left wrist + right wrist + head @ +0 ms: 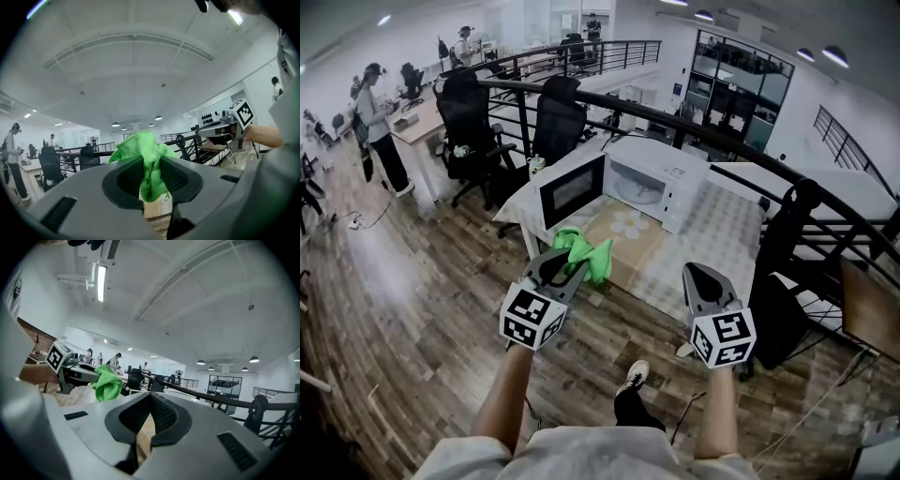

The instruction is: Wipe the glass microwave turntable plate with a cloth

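A white microwave (661,178) stands on the table (722,244) with its door (572,189) swung open to the left. Inside the cavity a pale round turntable plate (636,187) shows dimly. My left gripper (572,265) is shut on a bright green cloth (589,253) and is held in the air before the table's near left corner. In the left gripper view the cloth (147,159) bunches up between the jaws. My right gripper (701,277) hangs shut and empty to the right, short of the table edge. Both grippers point upward, towards the ceiling.
A tan mat (628,234) with a flower print lies in front of the microwave. Black office chairs (558,117) and a curved black railing (750,150) stand behind the table. A dark chair (787,253) is at the table's right. A person (380,127) stands far left.
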The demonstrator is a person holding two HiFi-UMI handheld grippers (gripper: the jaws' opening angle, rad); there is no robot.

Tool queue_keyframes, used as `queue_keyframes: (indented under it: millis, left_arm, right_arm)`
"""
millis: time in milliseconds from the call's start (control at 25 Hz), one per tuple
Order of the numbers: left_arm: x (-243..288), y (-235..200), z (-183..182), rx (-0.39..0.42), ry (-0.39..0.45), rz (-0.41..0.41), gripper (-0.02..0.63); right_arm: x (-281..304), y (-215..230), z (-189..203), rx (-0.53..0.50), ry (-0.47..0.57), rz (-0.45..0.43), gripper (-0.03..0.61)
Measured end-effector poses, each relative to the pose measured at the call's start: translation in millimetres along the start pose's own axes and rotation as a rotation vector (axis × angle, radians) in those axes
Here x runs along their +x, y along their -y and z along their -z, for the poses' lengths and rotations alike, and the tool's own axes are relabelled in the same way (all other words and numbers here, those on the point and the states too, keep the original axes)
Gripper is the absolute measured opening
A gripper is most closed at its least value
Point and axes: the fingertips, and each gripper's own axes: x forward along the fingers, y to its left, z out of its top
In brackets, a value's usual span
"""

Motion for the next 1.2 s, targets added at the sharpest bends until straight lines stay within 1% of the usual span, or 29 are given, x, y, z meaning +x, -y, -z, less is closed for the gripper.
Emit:
queue_keyframes:
  millis: [120,240,280,400,560,680,800,920,1040,1200]
  left_arm:
    - [43.5,-14.9,-2.0,0.005,0.000,0.007,0.115]
    - [96.2,-34.5,3.6,0.038,-0.031,-0.019,0.115]
    - [115.8,-40.2,6.3,0.034,-0.038,-0.023,0.115]
    - [176.0,-57.0,17.1,-0.019,-0.053,-0.035,0.115]
    - [257.5,-89.2,36.4,-0.096,-0.062,-0.083,0.115]
    - [309.1,-109.4,50.6,-0.107,-0.057,-0.112,0.115]
    - [347.4,-127.5,70.7,-0.088,-0.064,-0.120,0.115]
    - [378.3,-147.0,92.7,-0.073,-0.070,-0.118,0.117]
    - [403.7,-166.2,122.5,-0.060,-0.097,-0.110,0.114]
    - [434.0,-185.6,171.2,-0.024,-0.120,-0.079,0.114]
  right_arm:
    - [38.5,36.3,12.9,-0.038,-0.044,0.041,0.014]
    - [86.3,76.7,31.0,-0.063,-0.085,0.044,0.014]
    - [102.4,92.0,35.9,-0.063,-0.089,0.043,0.014]
    - [149.8,135.4,48.6,-0.051,-0.083,0.030,0.014]
    - [218.5,184.4,69.7,-0.027,-0.083,-0.023,0.005]
    - [261.6,214.6,87.6,0.002,-0.076,-0.044,0.005]
    - [300.9,229.7,105.4,0.043,-0.056,-0.067,0.005]
    - [340.3,240.0,123.8,0.040,-0.060,-0.072,0.005]
    - [372.8,243.7,141.1,0.043,-0.066,-0.049,0.005]
    - [402.6,229.8,172.4,0.061,-0.068,-0.008,0.012]
